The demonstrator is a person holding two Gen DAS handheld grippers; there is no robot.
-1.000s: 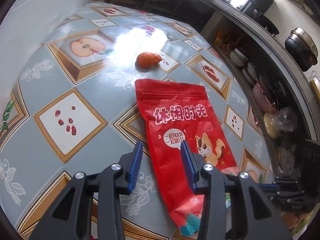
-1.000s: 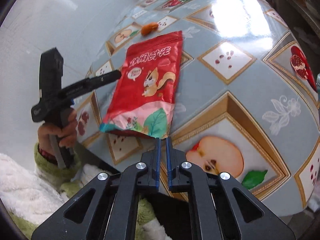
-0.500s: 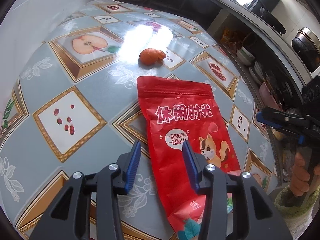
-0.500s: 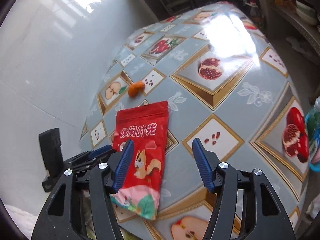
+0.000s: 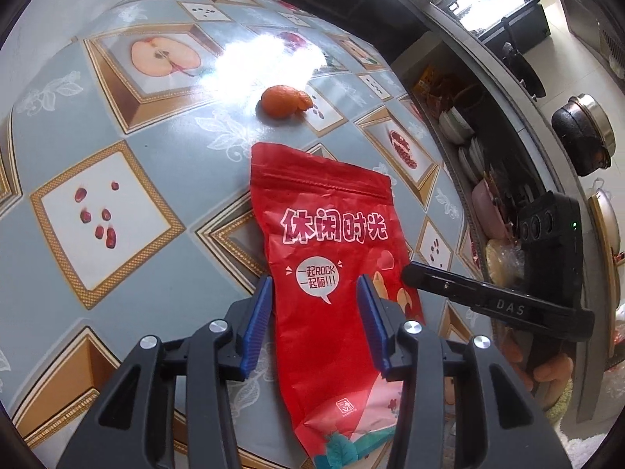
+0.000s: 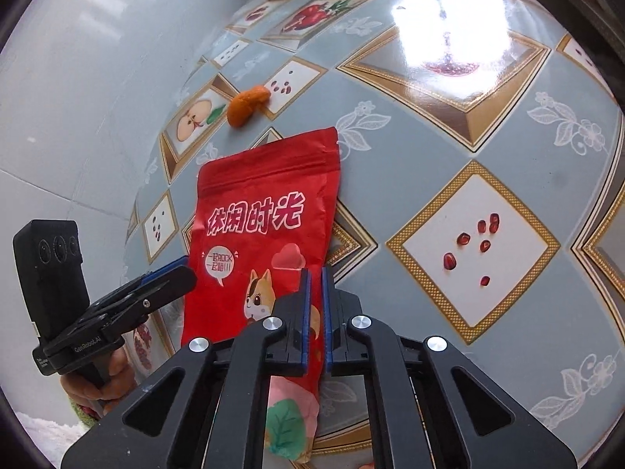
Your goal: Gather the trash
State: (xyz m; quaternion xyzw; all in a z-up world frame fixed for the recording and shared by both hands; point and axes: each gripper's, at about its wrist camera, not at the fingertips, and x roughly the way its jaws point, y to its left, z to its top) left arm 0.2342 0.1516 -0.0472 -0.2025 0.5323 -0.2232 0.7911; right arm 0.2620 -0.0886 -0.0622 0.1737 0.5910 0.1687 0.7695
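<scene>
The right tongs (image 6: 314,273), wide apart a moment ago, are now clamped on the red bag's (image 6: 265,219) right edge; the left tongs (image 5: 314,285) are held apart astride it, so lifting seems next.

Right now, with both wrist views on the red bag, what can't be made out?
- Right gripper: jaws shut over the bag; its own fingers hide whether the edge is pinched.
- Left gripper: fingers astride the bag; contact unclear.
- Bag's bottom: hidden behind gripper bodies in both views.
- Orange peel: too small to identify surely.
- Any bin: outside both views.
</scene>
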